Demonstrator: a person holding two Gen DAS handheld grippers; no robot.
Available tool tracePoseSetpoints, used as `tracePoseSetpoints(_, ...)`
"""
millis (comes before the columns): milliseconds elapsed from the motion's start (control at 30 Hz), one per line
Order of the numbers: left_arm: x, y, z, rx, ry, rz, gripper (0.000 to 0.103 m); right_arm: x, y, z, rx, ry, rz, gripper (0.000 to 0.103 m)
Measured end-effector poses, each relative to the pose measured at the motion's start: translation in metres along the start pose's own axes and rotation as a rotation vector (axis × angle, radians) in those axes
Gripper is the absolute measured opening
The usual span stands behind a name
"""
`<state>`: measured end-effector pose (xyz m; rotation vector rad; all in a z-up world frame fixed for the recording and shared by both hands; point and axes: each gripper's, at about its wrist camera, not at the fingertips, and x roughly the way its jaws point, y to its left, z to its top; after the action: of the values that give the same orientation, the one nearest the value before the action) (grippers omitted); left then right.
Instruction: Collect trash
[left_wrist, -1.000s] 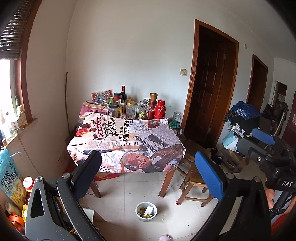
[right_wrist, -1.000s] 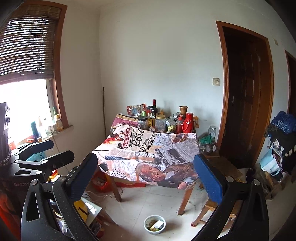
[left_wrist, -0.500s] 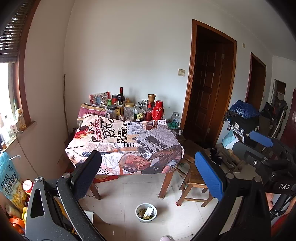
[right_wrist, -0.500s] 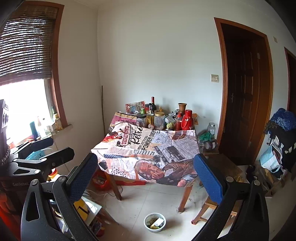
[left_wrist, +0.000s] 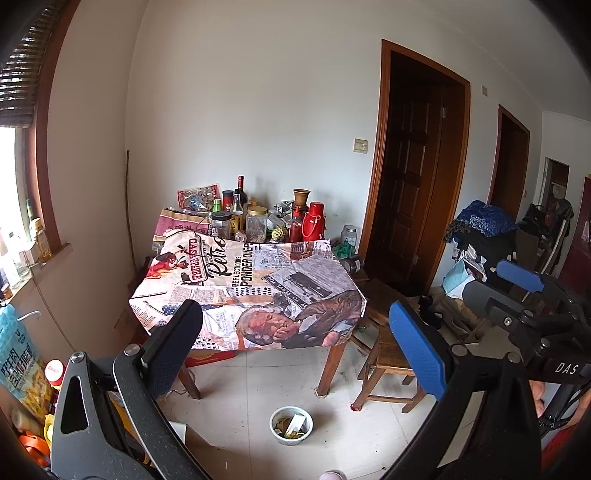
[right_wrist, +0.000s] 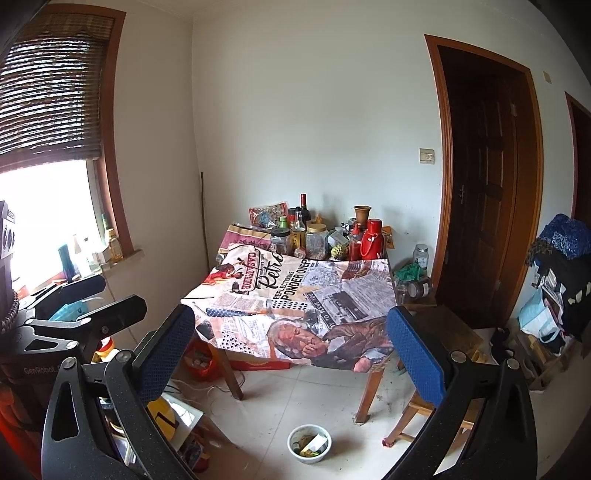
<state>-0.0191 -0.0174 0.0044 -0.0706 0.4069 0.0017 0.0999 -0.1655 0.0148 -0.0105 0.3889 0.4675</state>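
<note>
Two grippers face a room with nothing in hand. Largest in view is the table (left_wrist: 251, 291) under a newsprint-patterned cloth, its far edge at twelve o'clock crowded with jars and bottles (left_wrist: 258, 221). A wooden stool (left_wrist: 384, 354) stands at the table's three o'clock side.

Smallest, and the likely target, is a white bowl (left_wrist: 291, 424) on the floor tiles at six o'clock, in front of the table, holding scraps and a paper slip (left_wrist: 294, 424). I judge the scraps light and limp, while the bowl looks rigid and possibly breakable; pinching its rim seems safest.

Left gripper (left_wrist: 295, 354) and right gripper (right_wrist: 291, 354) are both held high, level, pointing across the room, well apart from the bowl, jaws spread wide and empty.
</note>
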Motion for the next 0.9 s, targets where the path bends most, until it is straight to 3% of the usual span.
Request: tracePoseSetpoints(900,-0.0026,-0.0042,0.0051,-0.019,0.000,-0.017,0.102,0.0029,0.0059,0.0010,0.002,0.011,-0.010,0.103)
